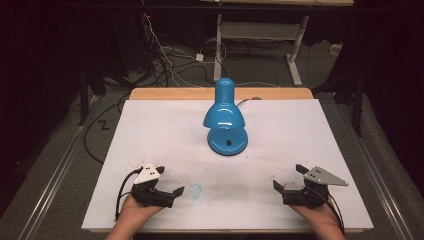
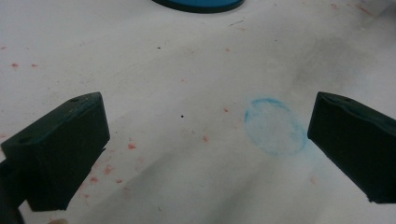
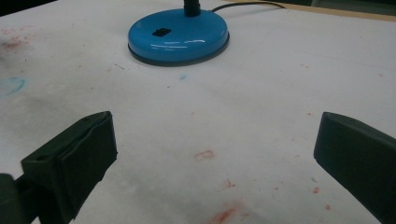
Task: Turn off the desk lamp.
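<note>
A glossy blue desk lamp [image 1: 223, 117] stands at the middle back of the white table, its shade tipped over a round base [image 1: 227, 141]. In the right gripper view the base [image 3: 179, 35] carries a small black switch [image 3: 161, 32]. My left gripper [image 1: 170, 180] rests open near the front left edge, held by a hand. Its jaws stand wide apart over bare paper [image 2: 208, 140], with nothing between them. My right gripper [image 1: 288, 177] is open at the front right and empty [image 3: 215, 158]. Both grippers are well short of the lamp.
The white table cover [image 1: 150, 130] is speckled with red marks and grey smudges. A faint blue ring stain [image 2: 274, 127] lies just right of the left gripper. The lamp's black cable [image 3: 247, 4] runs off the back edge. Beyond the table are floor cables and desk legs [image 1: 295, 55].
</note>
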The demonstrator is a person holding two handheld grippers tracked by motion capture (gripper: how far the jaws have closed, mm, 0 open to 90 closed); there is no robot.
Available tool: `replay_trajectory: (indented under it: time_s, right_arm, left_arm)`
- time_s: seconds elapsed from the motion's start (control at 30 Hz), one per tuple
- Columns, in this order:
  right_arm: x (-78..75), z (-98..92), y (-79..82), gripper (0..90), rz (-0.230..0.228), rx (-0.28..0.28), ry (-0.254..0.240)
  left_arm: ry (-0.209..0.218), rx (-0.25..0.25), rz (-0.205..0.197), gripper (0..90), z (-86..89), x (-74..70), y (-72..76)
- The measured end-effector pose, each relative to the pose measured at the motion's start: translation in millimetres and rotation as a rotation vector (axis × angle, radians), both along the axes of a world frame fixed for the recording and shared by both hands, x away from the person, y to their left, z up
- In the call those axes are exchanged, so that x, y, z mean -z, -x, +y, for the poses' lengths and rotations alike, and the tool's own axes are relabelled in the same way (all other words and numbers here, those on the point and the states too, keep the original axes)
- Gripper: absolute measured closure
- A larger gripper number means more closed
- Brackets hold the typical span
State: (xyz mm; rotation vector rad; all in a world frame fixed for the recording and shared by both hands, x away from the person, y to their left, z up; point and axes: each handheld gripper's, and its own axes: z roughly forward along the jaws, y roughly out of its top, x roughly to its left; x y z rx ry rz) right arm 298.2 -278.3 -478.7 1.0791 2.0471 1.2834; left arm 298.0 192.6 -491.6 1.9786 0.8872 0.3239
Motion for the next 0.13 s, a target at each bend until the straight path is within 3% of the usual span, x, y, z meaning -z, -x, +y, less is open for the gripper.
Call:
replay_trajectory:
  time_s: [0.13]
  right_arm:
    - [0.6,1.1,3.7,0.2,-0.003,-0.002,0.006]
  left_arm:
    - [0.018,-0.011,-0.018,0.0,1.8,-5.1,1.1]
